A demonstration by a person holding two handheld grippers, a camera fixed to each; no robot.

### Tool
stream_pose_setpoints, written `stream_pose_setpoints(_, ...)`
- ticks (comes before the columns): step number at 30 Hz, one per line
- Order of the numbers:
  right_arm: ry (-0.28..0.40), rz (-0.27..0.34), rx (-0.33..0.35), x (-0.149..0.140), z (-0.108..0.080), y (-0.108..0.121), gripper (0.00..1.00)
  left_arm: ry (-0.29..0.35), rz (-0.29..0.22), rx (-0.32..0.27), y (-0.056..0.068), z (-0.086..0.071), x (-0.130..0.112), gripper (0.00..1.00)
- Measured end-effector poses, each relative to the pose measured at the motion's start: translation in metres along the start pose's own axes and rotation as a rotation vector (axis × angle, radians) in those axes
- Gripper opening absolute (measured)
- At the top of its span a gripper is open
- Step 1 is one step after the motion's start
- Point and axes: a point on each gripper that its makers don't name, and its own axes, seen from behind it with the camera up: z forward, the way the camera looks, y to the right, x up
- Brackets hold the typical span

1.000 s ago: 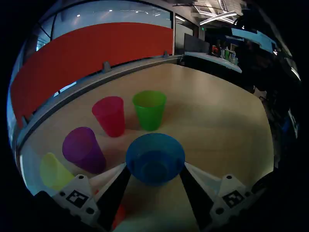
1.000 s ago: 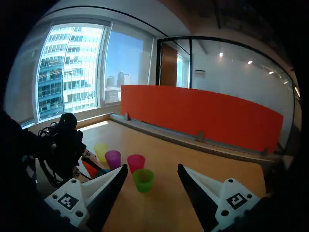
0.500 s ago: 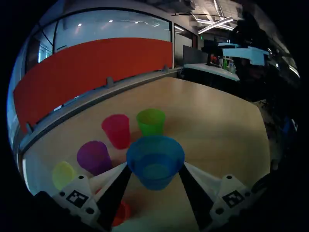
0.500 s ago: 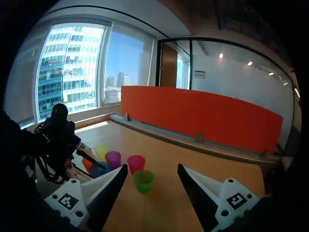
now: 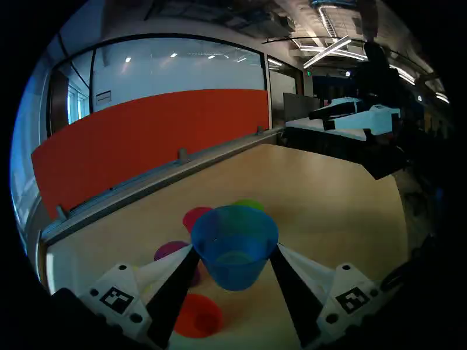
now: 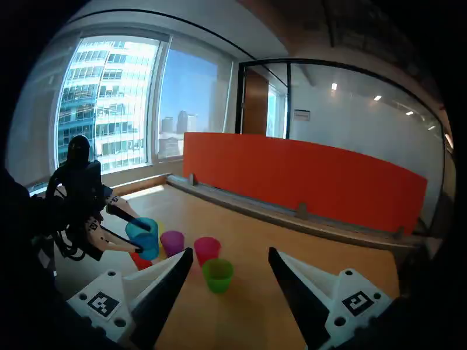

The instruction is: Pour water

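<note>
My left gripper (image 5: 232, 251) clamps the blue cup (image 5: 233, 230) aloft — the carry before pouring. My right gripper (image 6: 229, 252) hangs wide, empty. Next — tip steadily over the green cup (image 6: 218, 275) ahead.

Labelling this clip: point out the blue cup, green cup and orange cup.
Translucent blue plastic cup (image 5: 234, 259): left gripper view, front wall.
Green plastic cup (image 6: 218, 282): right gripper view, side wall.
Orange plastic cup (image 5: 198, 318): left gripper view, inner wall.
</note>
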Motion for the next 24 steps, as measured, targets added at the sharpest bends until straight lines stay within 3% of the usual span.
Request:
stream_pose_setpoints(11, 0.006, -0.004, -0.003, 0.003, 0.001, -0.002, 1.0, 0.087, -0.013, 0.011, -0.007, -0.026, 0.032, 0.83)
stream_pose_setpoints(20, 0.009, -0.011, 0.001, 0.003, 0.001, -0.004, 1.0, 0.16, -0.078, 0.015, -0.017, -0.045, 0.056, 0.83)
stream_pose_setpoints(24, 0.008, -0.013, 0.002, 0.004, 0.003, -0.004, 1.0, 0.195, -0.084, 0.029, -0.025, -0.055, 0.068, 0.83)
